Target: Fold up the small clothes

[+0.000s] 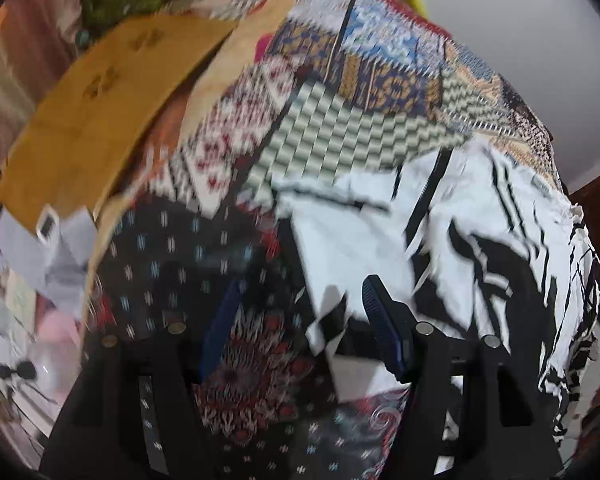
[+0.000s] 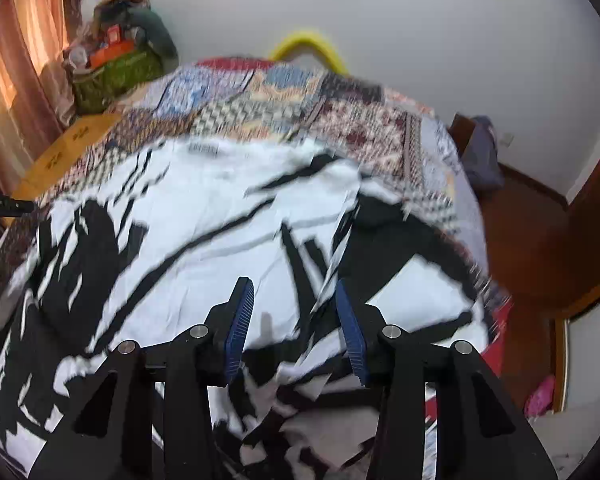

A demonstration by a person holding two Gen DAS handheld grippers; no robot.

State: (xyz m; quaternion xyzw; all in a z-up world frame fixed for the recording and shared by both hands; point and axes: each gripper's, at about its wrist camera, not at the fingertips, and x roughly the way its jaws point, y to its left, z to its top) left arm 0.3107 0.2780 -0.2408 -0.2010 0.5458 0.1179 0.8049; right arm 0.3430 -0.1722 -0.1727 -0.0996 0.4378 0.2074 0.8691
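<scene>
A white garment with black streaks (image 2: 204,208) lies spread on a patchwork bedspread (image 2: 260,92); it also shows in the left wrist view (image 1: 480,216) at the right. My right gripper (image 2: 296,320) is open just above the garment's near part, blue pads (image 2: 240,320) apart, nothing between them. My left gripper (image 1: 300,320) is open over the bedspread (image 1: 332,120) at the garment's left edge; one blue pad (image 1: 384,324) is beside a folded white corner. The left view is blurred.
A yellow-brown board (image 1: 100,104) lies at the bed's left side. A green bag of items (image 2: 116,68) stands at the far left by curtains. A yellow hoop (image 2: 312,46) leans on the wall. Wooden floor (image 2: 520,220) lies right of the bed.
</scene>
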